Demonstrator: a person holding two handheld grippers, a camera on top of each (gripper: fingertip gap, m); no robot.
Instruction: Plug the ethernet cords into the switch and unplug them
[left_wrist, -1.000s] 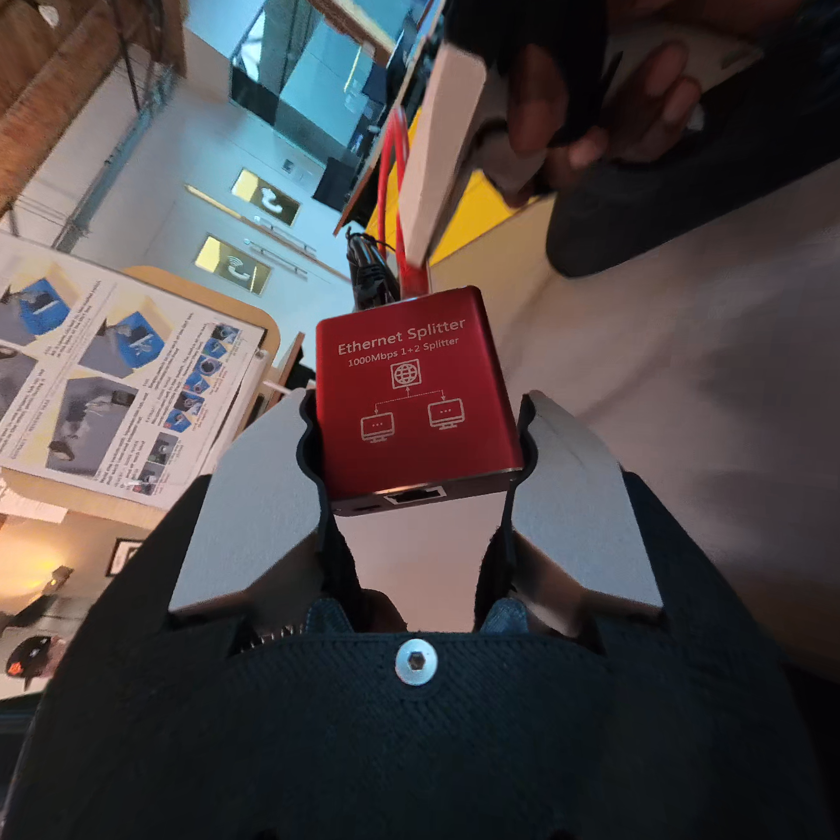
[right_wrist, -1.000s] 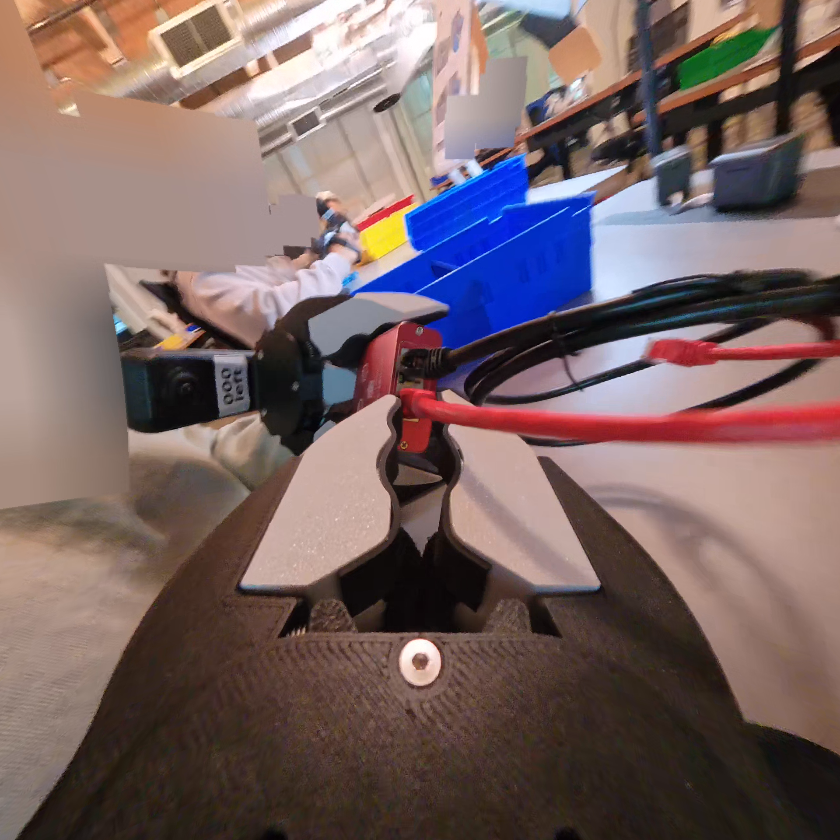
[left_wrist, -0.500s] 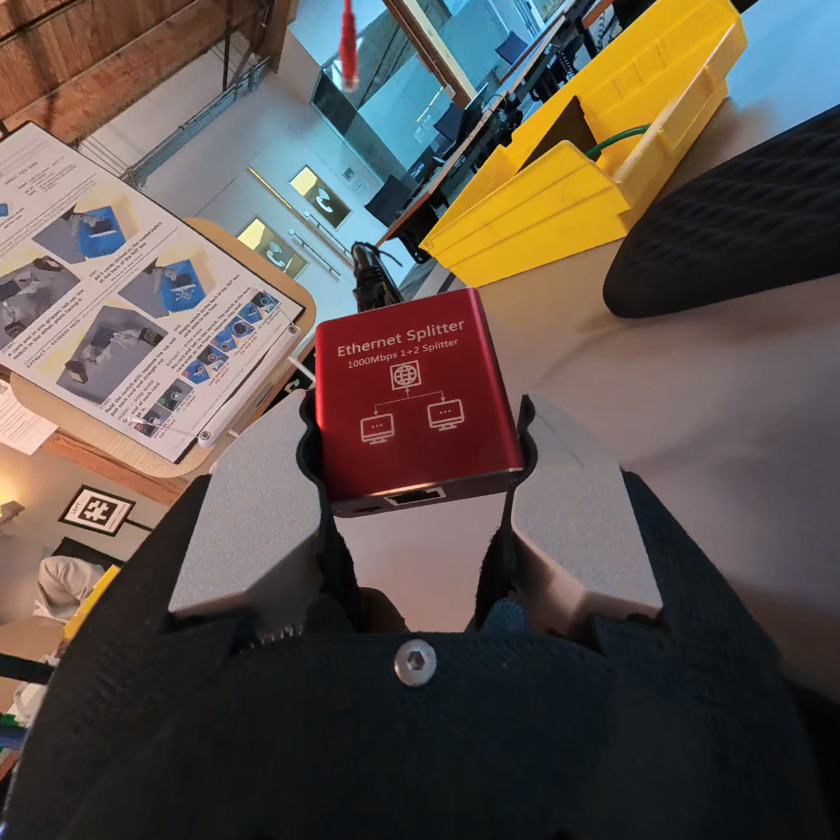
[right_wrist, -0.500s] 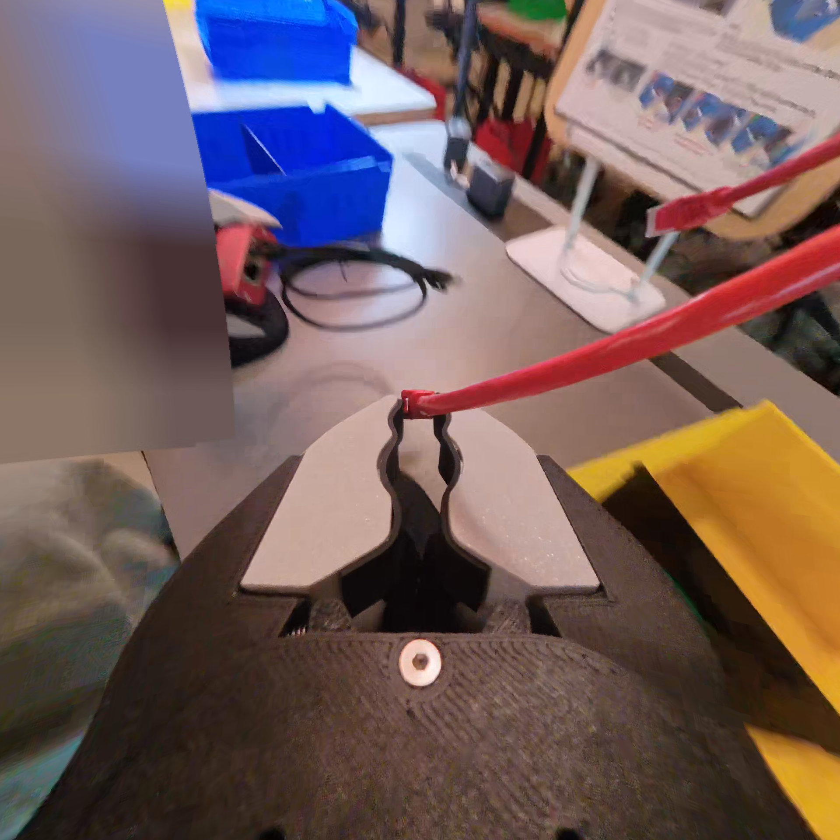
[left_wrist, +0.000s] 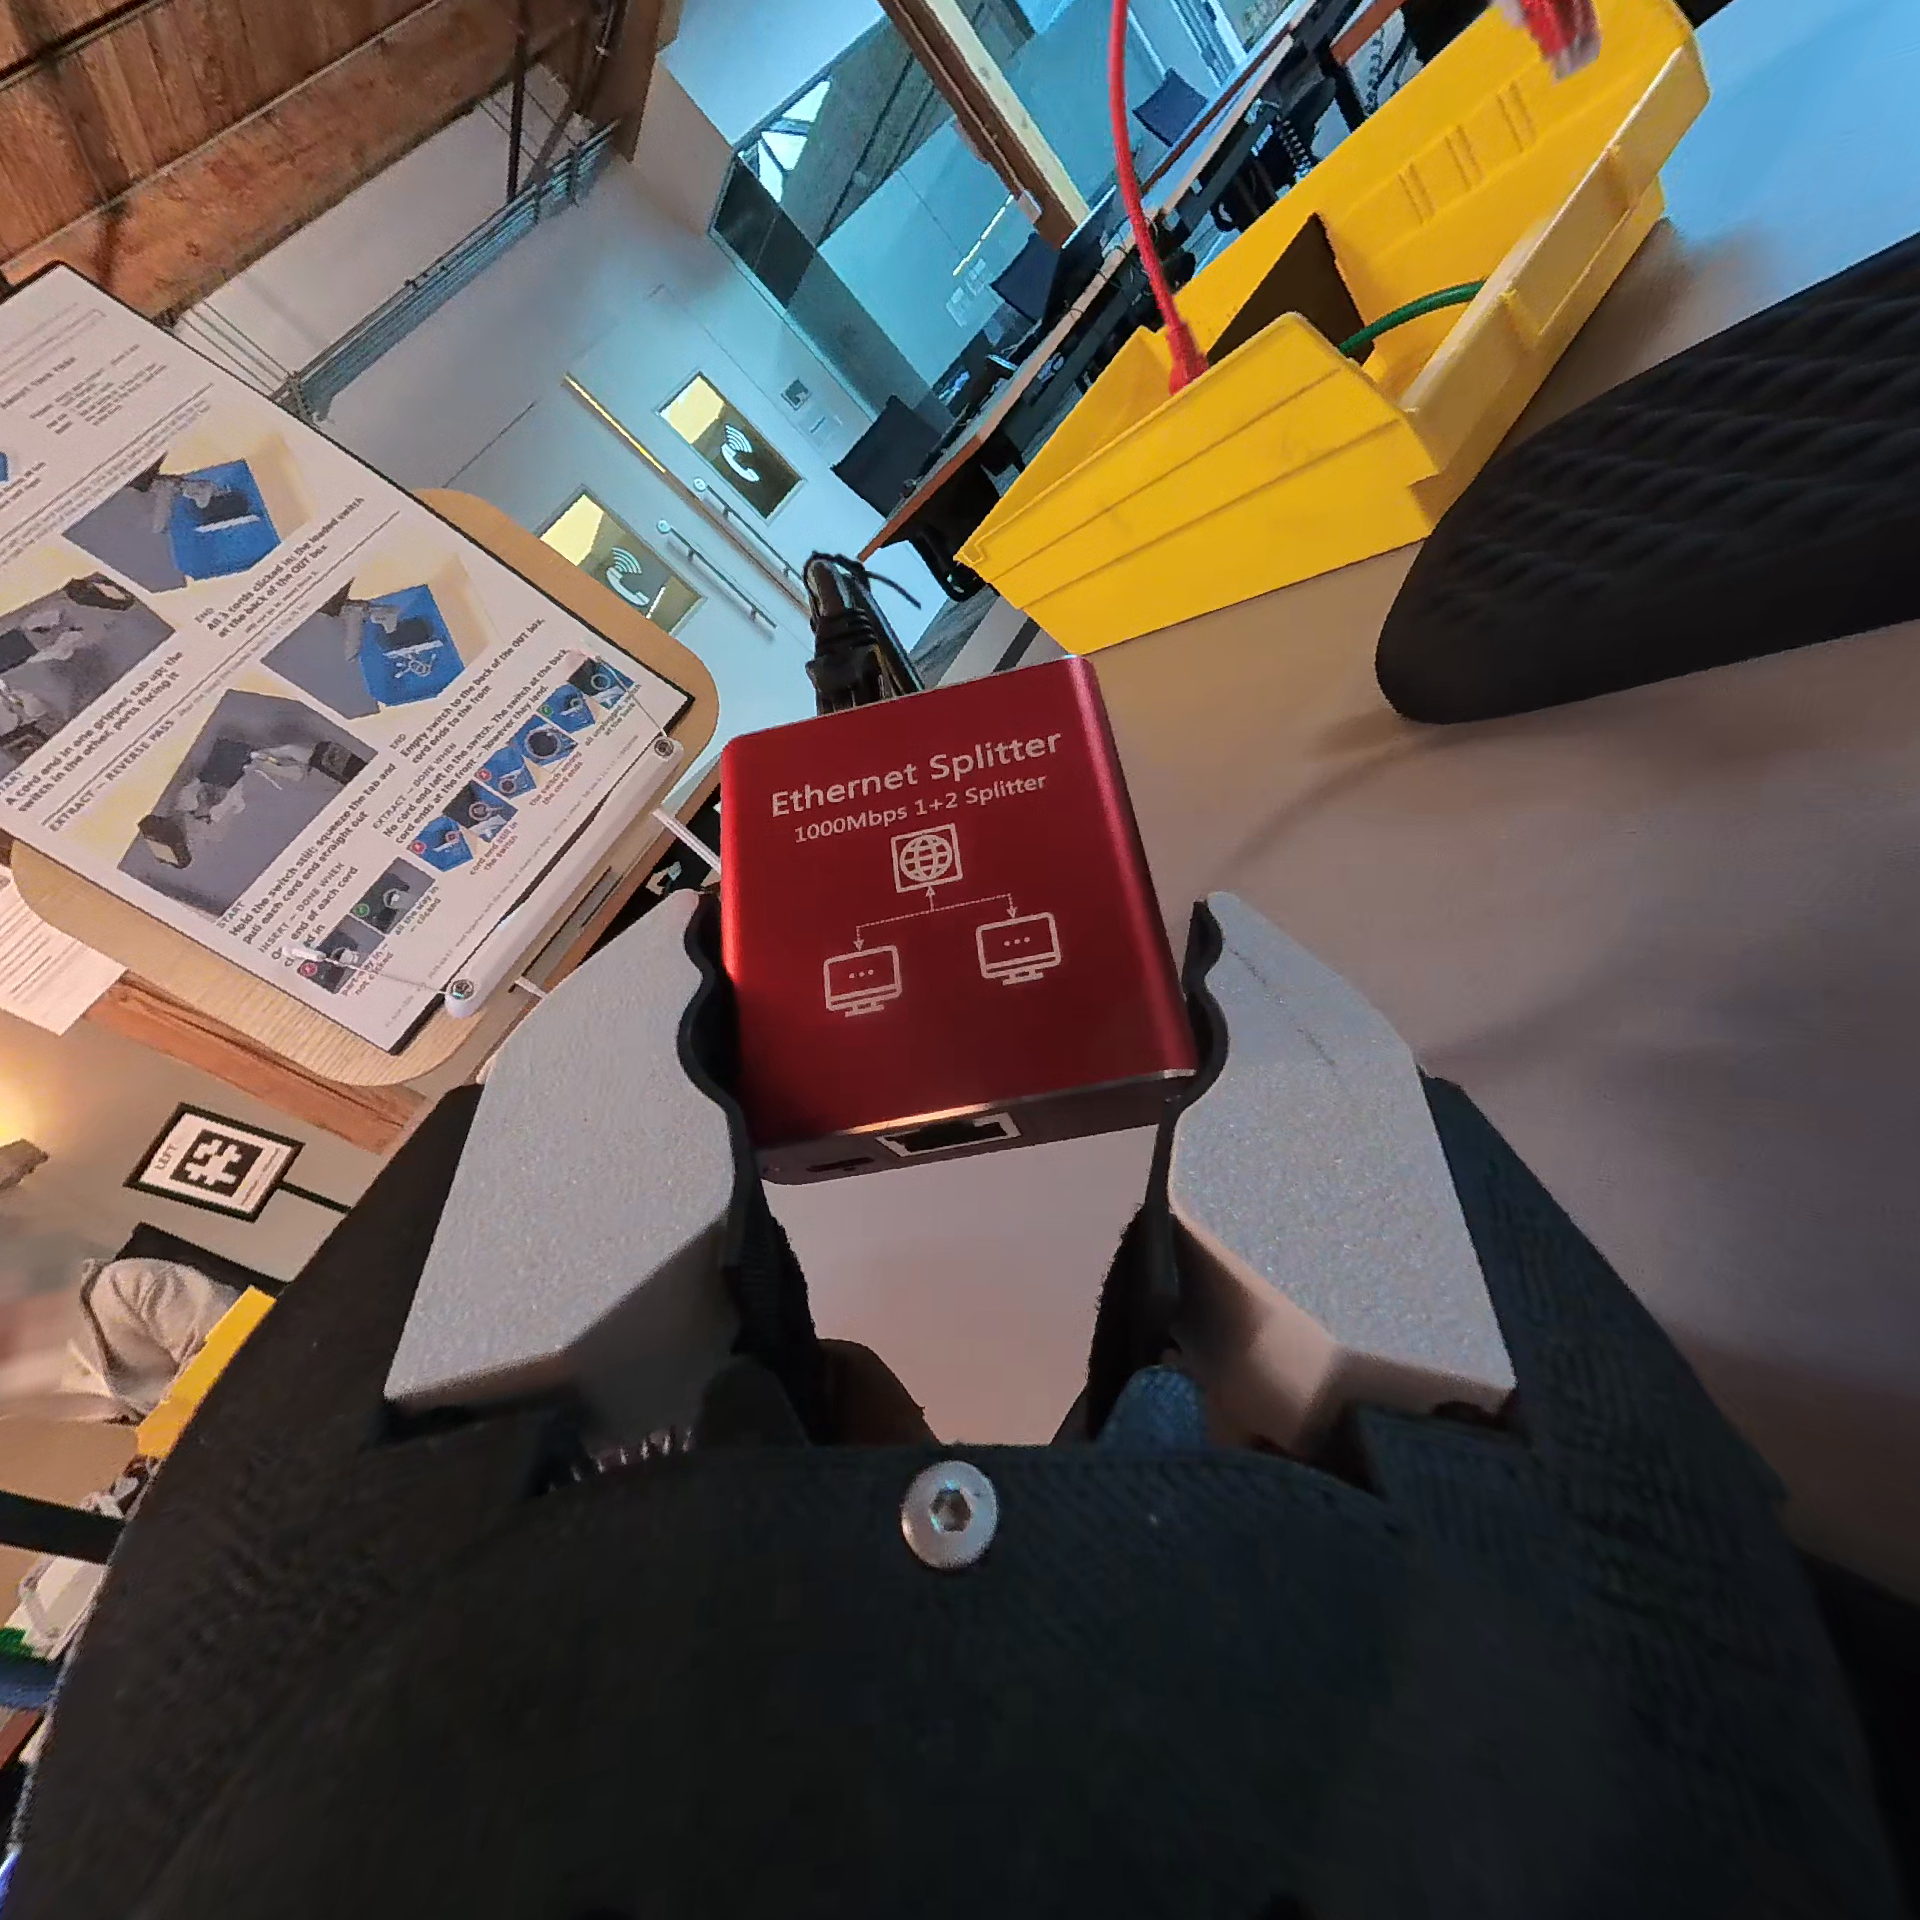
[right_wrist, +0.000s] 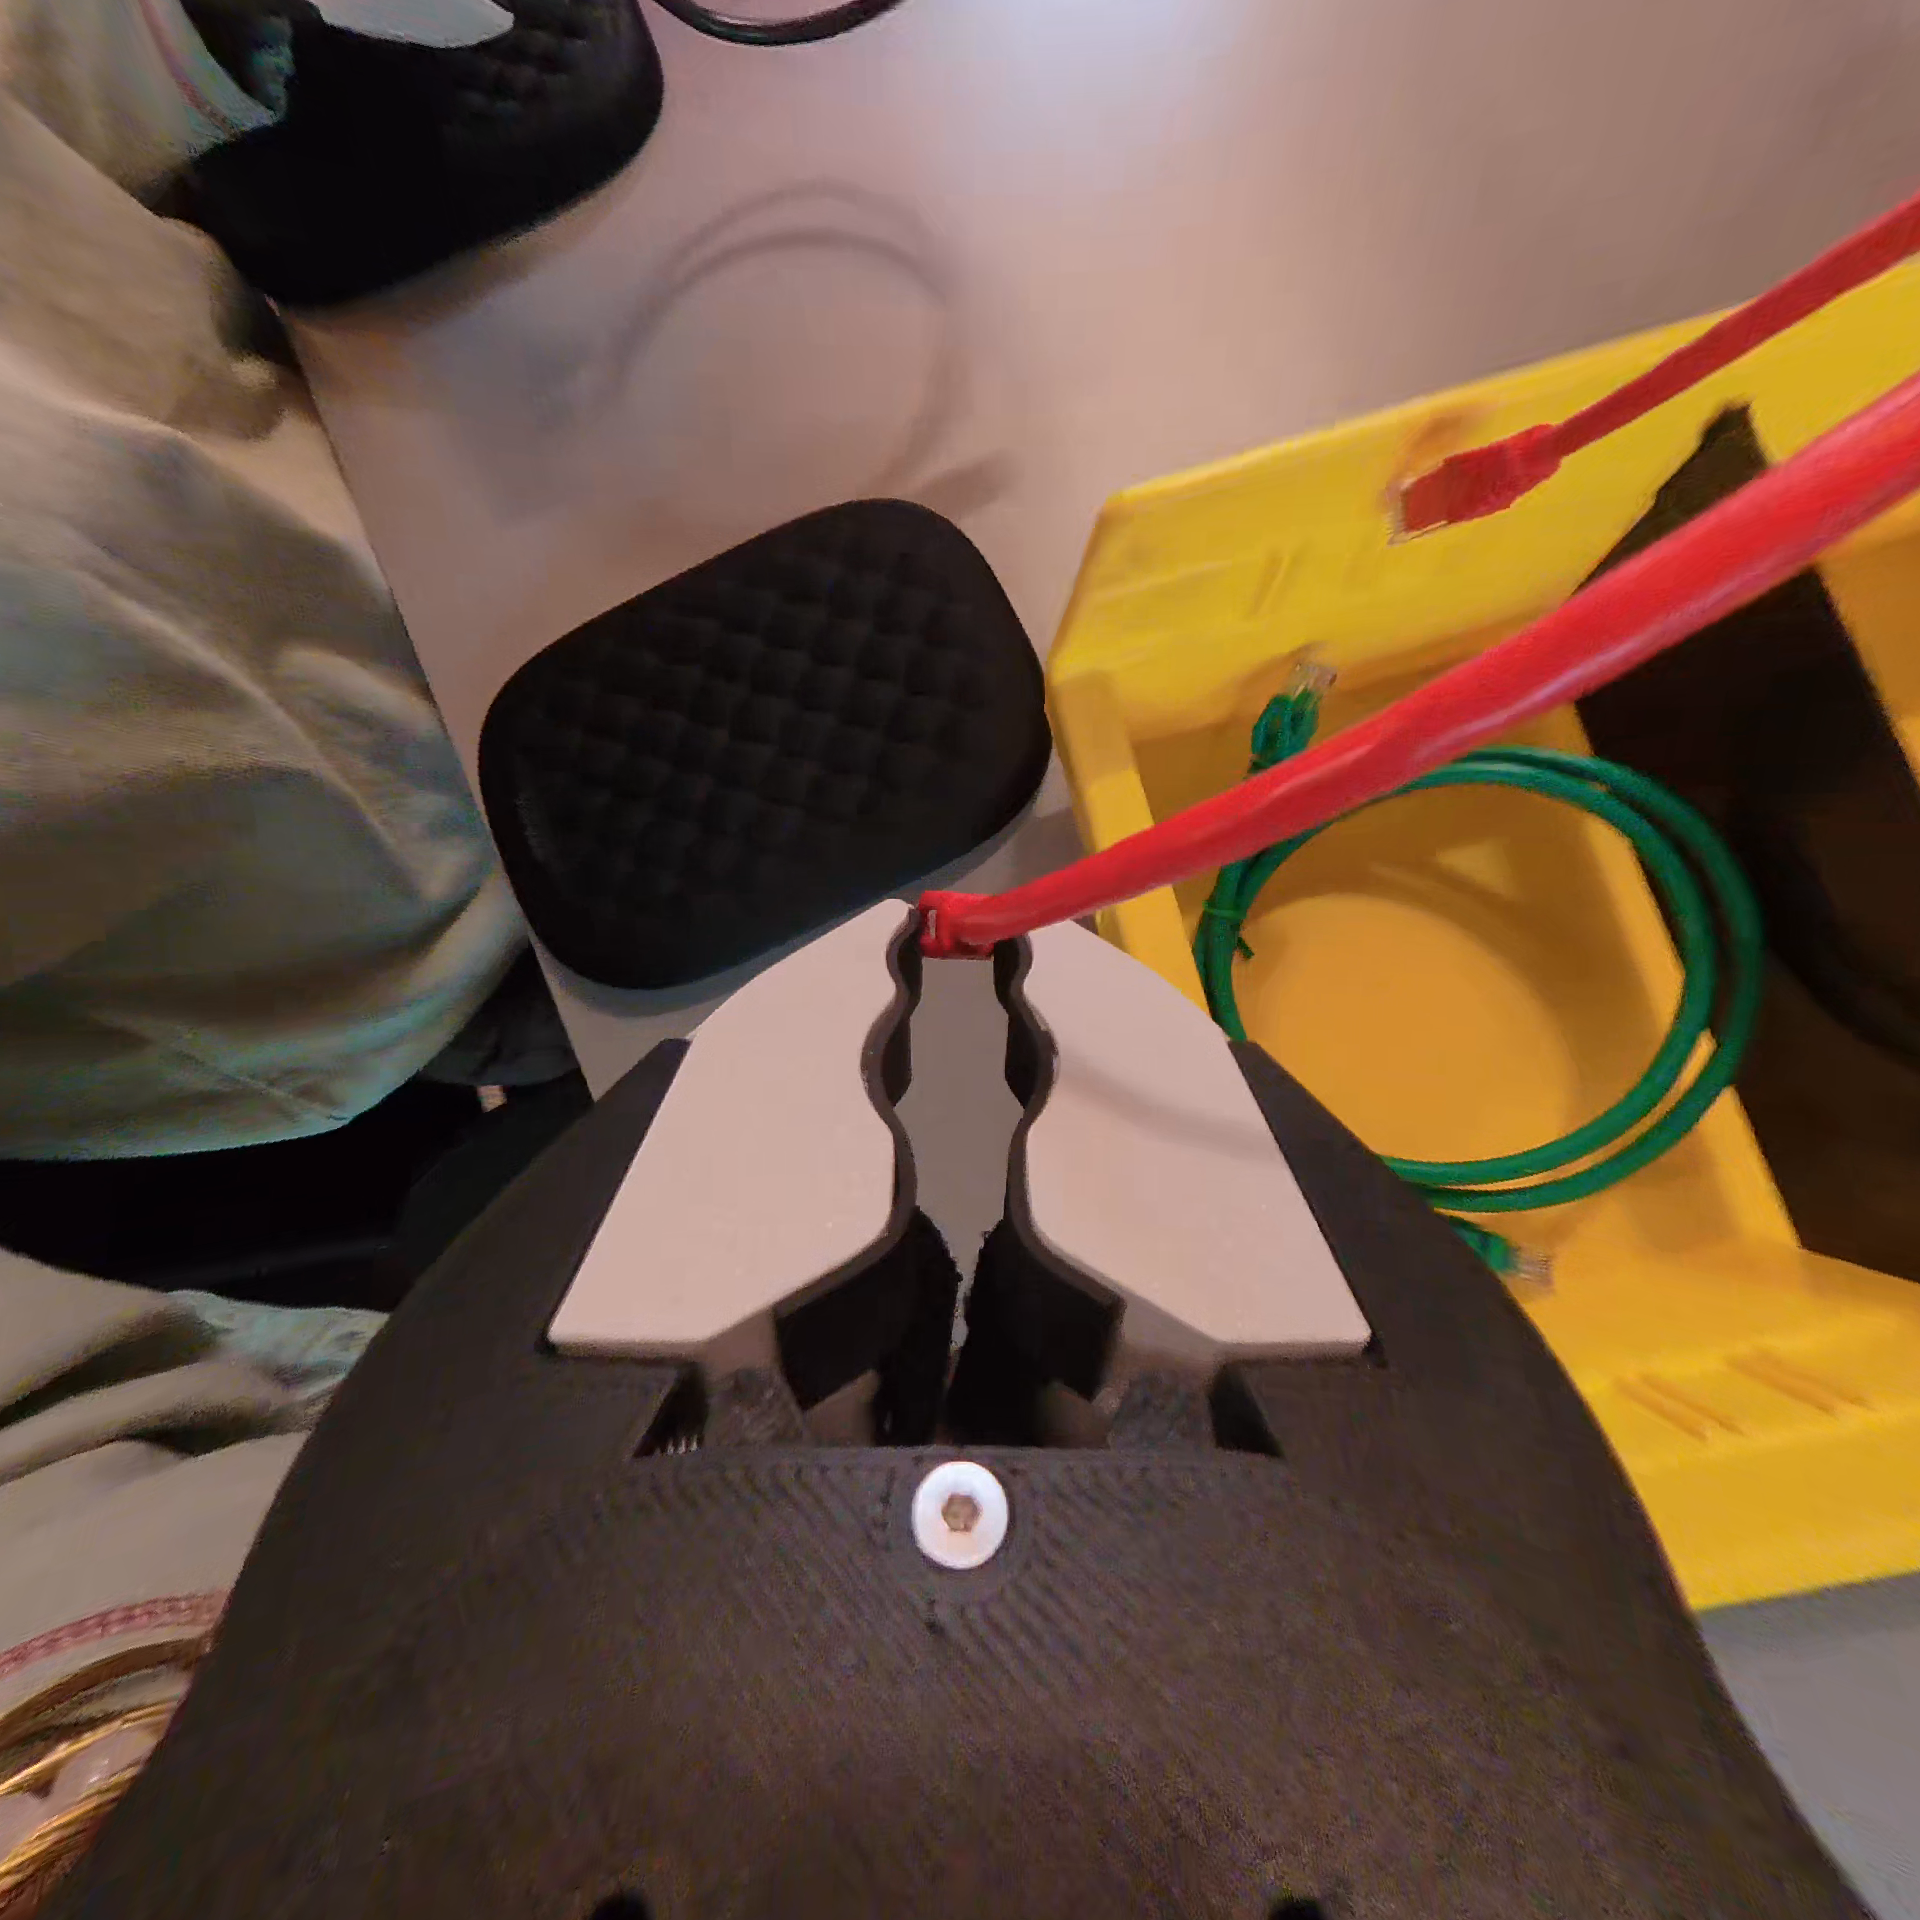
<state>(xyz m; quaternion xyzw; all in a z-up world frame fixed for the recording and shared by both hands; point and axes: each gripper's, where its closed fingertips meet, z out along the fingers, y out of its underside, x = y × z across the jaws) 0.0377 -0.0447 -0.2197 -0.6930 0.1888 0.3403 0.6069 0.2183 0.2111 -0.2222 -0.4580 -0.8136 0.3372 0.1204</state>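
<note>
My left gripper (left_wrist: 948, 935) is shut on the sides of the red switch (left_wrist: 935, 883) and holds it above the table. A black cord (left_wrist: 847, 634) is still plugged into the switch's far end; the port on its near end is empty. My right gripper (right_wrist: 958, 928) is shut on the plug end of the red cord (right_wrist: 1351, 769), beside the yellow bin (right_wrist: 1143, 582). The cord's other plug (right_wrist: 1475, 488) dangles over the bin. In the left wrist view the red cord (left_wrist: 1143, 208) hangs down into the yellow bin (left_wrist: 1247, 468).
A coiled green cord (right_wrist: 1621, 1039) lies in the yellow bin. A black textured pad (right_wrist: 758, 748) sits on the table next to the bin, and also shows in the left wrist view (left_wrist: 1662, 499). An instruction board (left_wrist: 312, 675) stands at the left. A person's sleeve (right_wrist: 156, 727) is at the left. Spacing between my two grippers at the tips: around 30 cm.
My right gripper pulled the red cord out of the switch and carried it away to over the yellow bin. My left gripper kept its hold on the switch.
</note>
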